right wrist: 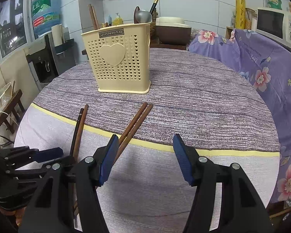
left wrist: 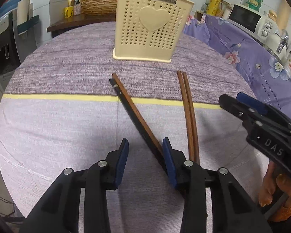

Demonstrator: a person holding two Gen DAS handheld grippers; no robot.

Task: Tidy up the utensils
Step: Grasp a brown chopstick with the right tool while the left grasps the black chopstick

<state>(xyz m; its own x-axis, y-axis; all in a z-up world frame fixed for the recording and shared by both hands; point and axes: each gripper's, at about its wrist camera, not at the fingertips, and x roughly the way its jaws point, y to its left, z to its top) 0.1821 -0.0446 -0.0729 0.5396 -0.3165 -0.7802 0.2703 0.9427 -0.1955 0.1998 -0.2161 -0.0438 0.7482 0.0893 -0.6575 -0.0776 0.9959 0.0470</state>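
Observation:
A cream perforated utensil holder [left wrist: 148, 29] with a heart stands at the far side of the round table; it also shows in the right wrist view [right wrist: 118, 58], with chopsticks and spoons inside. A brown and a black chopstick [left wrist: 133, 112] lie together on the cloth, their near ends beside the right finger of my open left gripper [left wrist: 145, 145]. A pair of brown chopsticks [left wrist: 190, 116] lies to their right. In the right wrist view this pair [right wrist: 133, 124] runs under the left finger of my open right gripper [right wrist: 145, 141]. Both grippers are empty.
The table has a purple striped cloth with a yellow band [right wrist: 203, 149]. A floral purple cover [right wrist: 261, 64] drapes the counter at right, with a microwave [right wrist: 271, 25] behind. A water dispenser [right wrist: 48, 58] stands at left. My right gripper [left wrist: 242, 106] shows in the left wrist view.

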